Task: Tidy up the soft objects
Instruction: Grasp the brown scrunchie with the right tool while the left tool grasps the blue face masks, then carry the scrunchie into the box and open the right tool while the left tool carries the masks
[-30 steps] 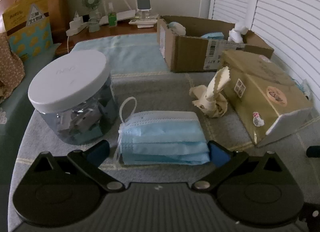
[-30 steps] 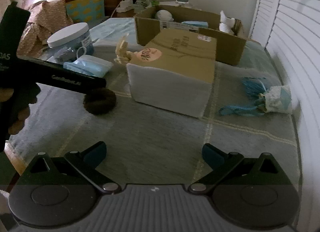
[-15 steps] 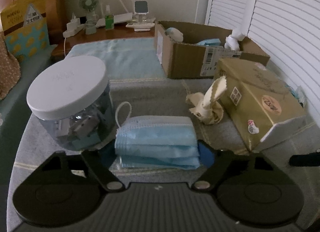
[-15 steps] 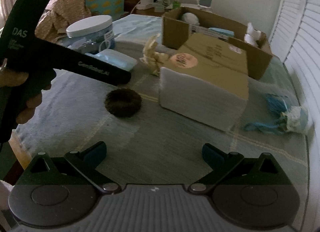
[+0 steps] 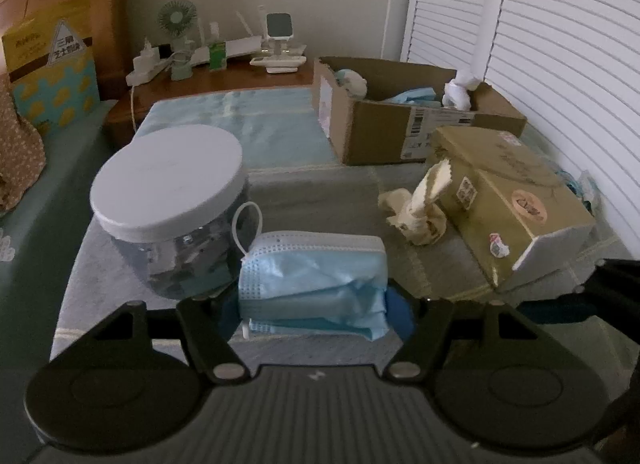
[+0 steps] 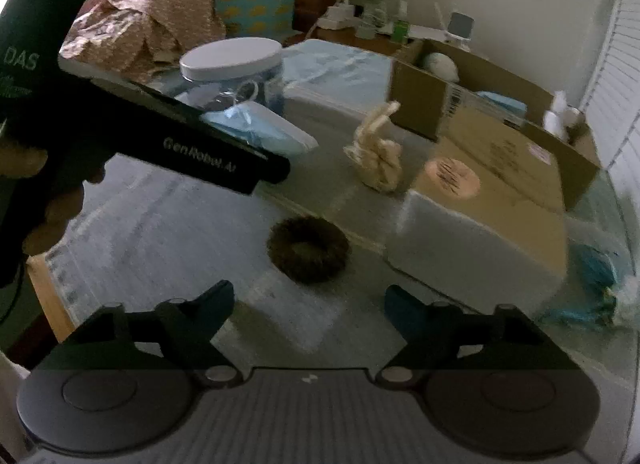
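A stack of blue face masks (image 5: pixel 312 280) lies on the grey cloth, and my left gripper (image 5: pixel 314 312) is closing on it. Both blue pads press its ends and the top masks buckle. The same stack (image 6: pixel 260 132) shows in the right wrist view behind the left tool's black body (image 6: pixel 192 148). A brown fuzzy hair tie (image 6: pixel 308 250) lies just ahead of my right gripper (image 6: pixel 310 300). Its jaws are closing with nothing between them. A cream knotted cloth (image 5: pixel 420 208) stands beside a gold tissue pack (image 5: pixel 508 200).
A white-lidded clear jar (image 5: pixel 168 200) stands right beside the masks on the left. An open cardboard box (image 5: pixel 384 132) holding soft items sits at the back. A teal and white bundle (image 6: pixel 600 288) lies at the far right by the shutters. A hand grips the left tool.
My left jaws have come in against the mask stack, which has narrowed and crumpled. The right gripper has swung left toward the brown hair tie, and its jaws have narrowed.
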Available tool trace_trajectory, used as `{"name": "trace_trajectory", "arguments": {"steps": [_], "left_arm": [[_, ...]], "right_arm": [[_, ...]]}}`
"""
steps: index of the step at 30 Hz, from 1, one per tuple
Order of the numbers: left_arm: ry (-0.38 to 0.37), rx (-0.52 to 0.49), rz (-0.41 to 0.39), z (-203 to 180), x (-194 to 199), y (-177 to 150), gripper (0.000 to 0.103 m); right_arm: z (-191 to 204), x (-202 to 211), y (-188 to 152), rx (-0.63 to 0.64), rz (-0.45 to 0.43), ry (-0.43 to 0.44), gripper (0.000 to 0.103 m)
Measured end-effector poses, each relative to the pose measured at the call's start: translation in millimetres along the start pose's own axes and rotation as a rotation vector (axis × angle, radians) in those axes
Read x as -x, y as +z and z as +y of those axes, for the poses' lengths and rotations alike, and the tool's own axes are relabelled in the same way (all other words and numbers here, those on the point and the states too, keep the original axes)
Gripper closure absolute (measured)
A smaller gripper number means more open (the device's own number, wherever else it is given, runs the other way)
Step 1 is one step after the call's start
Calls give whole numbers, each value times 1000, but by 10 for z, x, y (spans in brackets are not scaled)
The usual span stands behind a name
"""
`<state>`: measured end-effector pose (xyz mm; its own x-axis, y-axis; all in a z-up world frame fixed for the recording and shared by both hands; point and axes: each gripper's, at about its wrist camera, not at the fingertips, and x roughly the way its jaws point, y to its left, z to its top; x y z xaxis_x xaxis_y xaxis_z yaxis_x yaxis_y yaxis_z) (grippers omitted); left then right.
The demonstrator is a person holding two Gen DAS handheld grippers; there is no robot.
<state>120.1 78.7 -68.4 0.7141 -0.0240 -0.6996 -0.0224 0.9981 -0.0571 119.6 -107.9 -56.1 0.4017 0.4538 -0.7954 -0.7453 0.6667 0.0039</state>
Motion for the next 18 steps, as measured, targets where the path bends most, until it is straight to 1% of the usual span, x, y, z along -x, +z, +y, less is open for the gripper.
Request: {"name": "trace_trajectory", "arguments": {"steps": [4,6,10,15,18], "left_arm": [[-3,9,4,60,14,-16,33],[-4,11,3,80,23,-21,33],[-12,16,3,108,34,-26,33],[-28,22,3,124,67,-33,33],[-47,20,5,134,97,-36,33]], "right_arm": [[60,-44,79,24,-8,-4,25],[80,-67,113,33,-12,-1,32],[110,-120,162,31,-20,-3,35],[130,-156,211,30,-22,-16,51],[137,-160,228,32,-18,-22,55]]}}
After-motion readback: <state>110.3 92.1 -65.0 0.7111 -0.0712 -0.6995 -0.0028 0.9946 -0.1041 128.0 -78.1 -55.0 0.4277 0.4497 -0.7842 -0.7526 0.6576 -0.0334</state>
